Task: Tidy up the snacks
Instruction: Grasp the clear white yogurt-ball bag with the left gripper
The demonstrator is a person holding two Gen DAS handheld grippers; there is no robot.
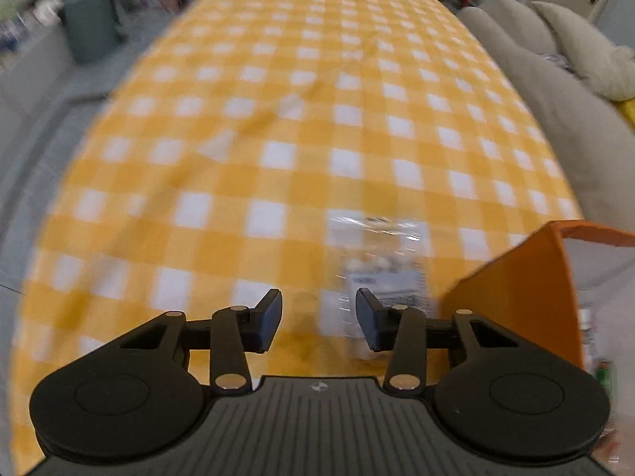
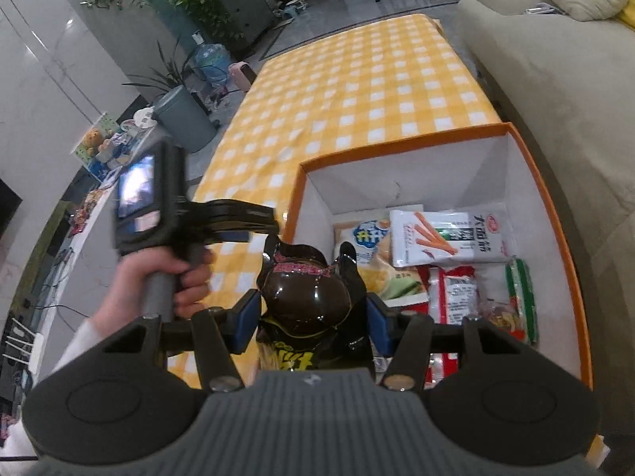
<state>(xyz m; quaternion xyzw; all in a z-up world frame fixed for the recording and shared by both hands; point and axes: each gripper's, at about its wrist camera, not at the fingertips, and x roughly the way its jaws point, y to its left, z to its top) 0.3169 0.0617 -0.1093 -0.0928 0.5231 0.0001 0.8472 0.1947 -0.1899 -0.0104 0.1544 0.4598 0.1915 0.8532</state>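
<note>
— Right then, left tongs [image 1: 318, 317] first?
— Parted, nothing between the pads. Blurred clear packet [image 1: 381, 273] flat on the yellow checked worktop [image 1: 278, 119], low and right of centre in the left wrist view, just past the right-hand pad. Whether touching it, cannot tell.
— And the orange box [image 1: 516, 277]?
— At the lower right edge there, just beside the packet.
— Right tongs [image 2: 313, 317]?
— Clamped on a glossy dark snack bag [image 2: 305, 293], centre-bottom of the right wrist view, held over the near left corner of the box.
— Inside the box?
— Several packets at the bottom, among them a white one [image 2: 448, 238] with orange sticks printed on it.
— Anything at left?
— Hand [image 2: 158, 281] gripping the other tool's handle.
</note>
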